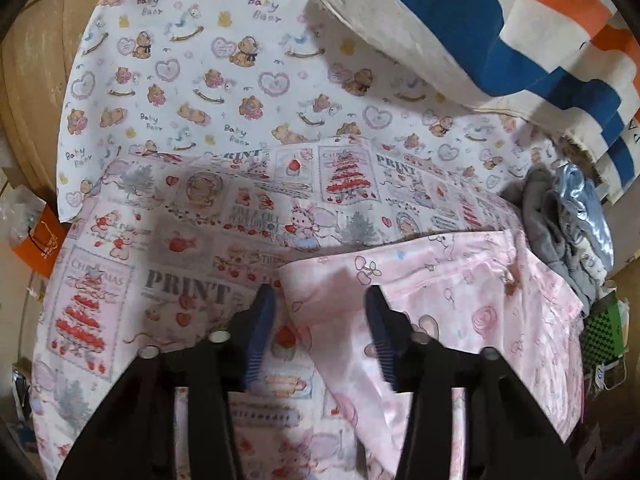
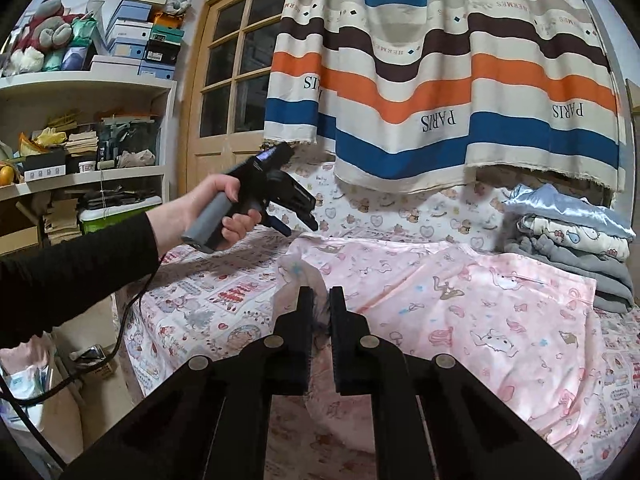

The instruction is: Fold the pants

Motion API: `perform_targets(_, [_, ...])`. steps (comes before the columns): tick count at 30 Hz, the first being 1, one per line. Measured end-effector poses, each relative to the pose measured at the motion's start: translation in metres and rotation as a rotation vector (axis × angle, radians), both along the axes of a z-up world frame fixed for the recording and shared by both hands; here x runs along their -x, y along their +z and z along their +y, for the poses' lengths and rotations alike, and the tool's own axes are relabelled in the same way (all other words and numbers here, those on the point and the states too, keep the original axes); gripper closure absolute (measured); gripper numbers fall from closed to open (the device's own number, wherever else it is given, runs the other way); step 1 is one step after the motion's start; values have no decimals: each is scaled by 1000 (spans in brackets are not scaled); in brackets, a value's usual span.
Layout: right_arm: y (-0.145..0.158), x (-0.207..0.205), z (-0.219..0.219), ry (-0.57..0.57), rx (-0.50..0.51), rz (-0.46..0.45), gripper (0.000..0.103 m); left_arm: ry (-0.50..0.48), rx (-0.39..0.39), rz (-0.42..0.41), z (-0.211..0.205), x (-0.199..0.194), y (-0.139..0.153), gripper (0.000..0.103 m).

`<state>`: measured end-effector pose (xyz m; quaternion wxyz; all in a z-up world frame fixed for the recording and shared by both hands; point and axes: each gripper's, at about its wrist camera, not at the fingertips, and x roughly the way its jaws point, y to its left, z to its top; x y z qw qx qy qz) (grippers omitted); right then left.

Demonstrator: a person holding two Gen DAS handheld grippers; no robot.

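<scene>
Two grippers | pink cartoon-print satin pants (image 2: 460, 300) lie flat on printed bedsheet (image 1: 160, 240) | left gripper (image 1: 320, 300) wide open, empty, above hem | right gripper (image 2: 321, 300) nearly closed; we cannot tell if pinching edge.

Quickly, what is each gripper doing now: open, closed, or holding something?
Left gripper: open, holding nothing, above the edge of the pink pants.
Right gripper: nearly closed on a fold of the pink pants.

left tool (image 1: 320, 300) spread wide | above pink pants (image 1: 440, 300) edge | printed sheet (image 1: 180, 240) beneath
</scene>
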<state>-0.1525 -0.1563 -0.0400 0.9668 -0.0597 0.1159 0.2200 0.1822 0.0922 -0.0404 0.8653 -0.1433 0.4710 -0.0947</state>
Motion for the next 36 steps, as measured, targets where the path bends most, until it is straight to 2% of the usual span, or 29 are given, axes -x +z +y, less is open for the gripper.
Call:
perform_targets(4, [-1, -2, -3, 10, -12, -6, 95, 28, -54, 18, -5, -9, -5, 61])
perform_targets(8, [-5, -14, -4, 2, -14, 61, 95, 63, -87, 35, 0, -18, -9, 62])
perform_targets(9, [-6, -16, -4, -3, -13, 75, 95, 62, -90, 36, 1, -19, -9, 86])
perform_targets(10, [-6, -17, -4, -6, -11, 80, 95, 67, -105, 56, 2, -18, -10, 100])
perform_targets(11, [-6, -17, -5, -10, -8, 83, 95, 85, -99, 54, 5, -17, -8, 101])
perform_targets(13, [-3, -16, -4, -4, -1, 81, 95, 112, -88, -11, 14, -10, 6, 101])
perform_targets(16, [4, -12, 4, 33, 10, 72, 95, 130, -143, -53, 18, -9, 20, 101])
perform_targets(23, [17, 2, 36, 246, -62, 135, 95, 201, -221, -75, 41, -6, 34, 101])
perform_targets(27, [26, 18, 57, 310, -50, 93, 95, 249, -192, -81, 70, 3, 44, 101])
perform_targets(30, [33, 20, 65, 379, -91, 112, 95, 295, -210, -94, 90, 13, 53, 101])
perform_targets(34, [33, 25, 77, 369, -91, 92, 95, 299, -235, -88, 109, 27, 54, 101])
perform_targets(36, [24, 21, 80, 359, -95, 124, 95, 286, -223, -68, 113, 30, 47, 101])
